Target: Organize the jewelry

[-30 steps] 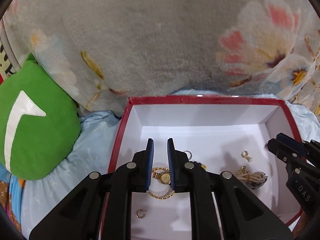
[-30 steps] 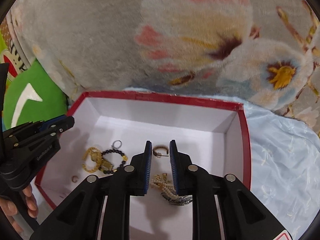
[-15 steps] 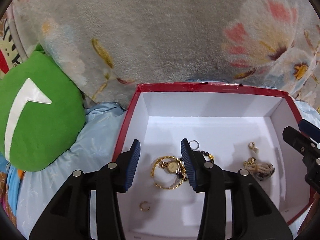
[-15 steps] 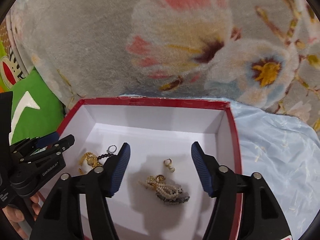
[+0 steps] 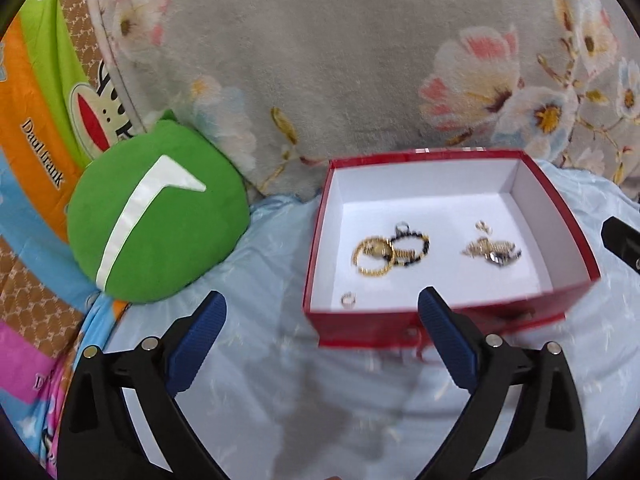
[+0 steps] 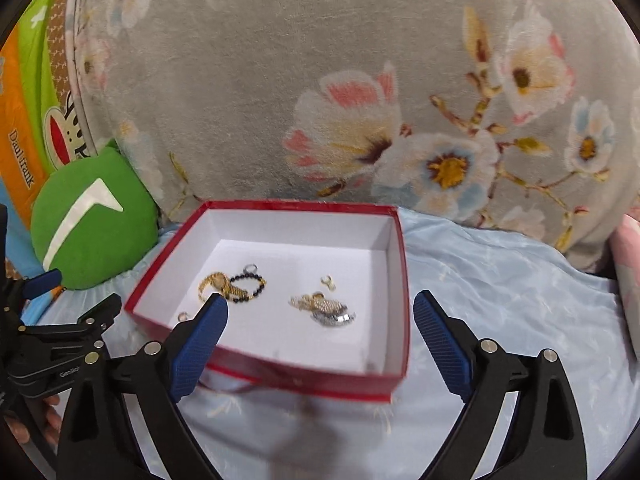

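A red box point(image 5: 576, 236) with a white inside lies on the pale blue sheet; it also shows in the right wrist view point(image 6: 402, 280). Inside lie a gold watch point(image 5: 372, 254) point(image 6: 218, 284), a black bead bracelet point(image 5: 416, 242) point(image 6: 254, 288), a pearl and silver cluster point(image 5: 492, 250) point(image 6: 326, 308), a small earring point(image 5: 482, 226) point(image 6: 329, 281) and a small ring point(image 5: 348, 300) point(image 6: 183, 316). My left gripper point(image 5: 320, 320) is open and empty, in front of the box. My right gripper point(image 6: 320, 322) is open and empty, at the box's near edge.
A green round cushion point(image 5: 152, 212) point(image 6: 92, 220) lies left of the box. A grey flowered blanket point(image 5: 360, 60) point(image 6: 320, 80) rises behind it. A colourful printed mat point(image 5: 36, 120) lies at far left. The right gripper's tip point(image 5: 620, 240) shows at the right edge.
Both grippers opened, let go of the jewelry in the box, and pulled back out of it toward me. The watch and the pearl cluster now lie on the box floor.
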`<state>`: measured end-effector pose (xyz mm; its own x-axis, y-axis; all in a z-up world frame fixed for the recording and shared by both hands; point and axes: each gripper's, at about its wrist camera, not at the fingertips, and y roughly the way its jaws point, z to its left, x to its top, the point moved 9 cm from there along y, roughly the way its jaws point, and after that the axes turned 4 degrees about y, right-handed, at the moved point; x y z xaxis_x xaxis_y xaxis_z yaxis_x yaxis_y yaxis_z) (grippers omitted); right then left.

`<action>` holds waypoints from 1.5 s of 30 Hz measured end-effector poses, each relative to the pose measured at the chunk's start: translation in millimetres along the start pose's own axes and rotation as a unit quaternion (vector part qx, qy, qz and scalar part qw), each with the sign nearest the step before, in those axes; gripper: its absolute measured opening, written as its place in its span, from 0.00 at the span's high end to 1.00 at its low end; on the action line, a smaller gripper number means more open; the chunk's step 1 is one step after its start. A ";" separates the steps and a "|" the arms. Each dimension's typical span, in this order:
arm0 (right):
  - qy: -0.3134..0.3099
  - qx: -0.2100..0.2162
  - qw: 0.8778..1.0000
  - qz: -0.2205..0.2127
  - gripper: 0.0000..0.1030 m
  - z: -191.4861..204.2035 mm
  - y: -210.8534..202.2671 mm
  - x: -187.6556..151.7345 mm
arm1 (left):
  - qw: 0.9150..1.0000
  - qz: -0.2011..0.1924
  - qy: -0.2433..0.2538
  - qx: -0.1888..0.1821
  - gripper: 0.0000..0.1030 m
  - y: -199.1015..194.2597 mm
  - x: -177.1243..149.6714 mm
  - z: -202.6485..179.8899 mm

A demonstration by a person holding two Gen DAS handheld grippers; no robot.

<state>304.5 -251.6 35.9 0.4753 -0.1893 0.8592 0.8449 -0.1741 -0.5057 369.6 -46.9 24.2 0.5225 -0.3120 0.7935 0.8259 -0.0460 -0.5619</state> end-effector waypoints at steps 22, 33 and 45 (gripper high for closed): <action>0.019 -0.027 0.999 0.041 0.11 0.6 8.0 -103.5 | 0.999 0.019 -0.049 0.004 0.07 2.9 -75.3 -32.8; 0.014 -0.032 0.998 0.055 0.11 -0.6 4.6 -102.4 | 0.998 0.046 -0.038 0.010 0.07 3.7 -83.2 -34.5; 0.011 -0.039 0.997 0.059 0.11 -4.6 -12.6 -87.1 | 0.998 0.059 -0.035 -0.001 0.07 -14.1 -75.1 -29.7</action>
<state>251.4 -237.3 -33.0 0.5641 -0.2350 0.7916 0.7609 -0.2242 -0.6089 312.4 -51.0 -34.5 0.6294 -0.2484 0.7364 0.7576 -0.0151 -0.6526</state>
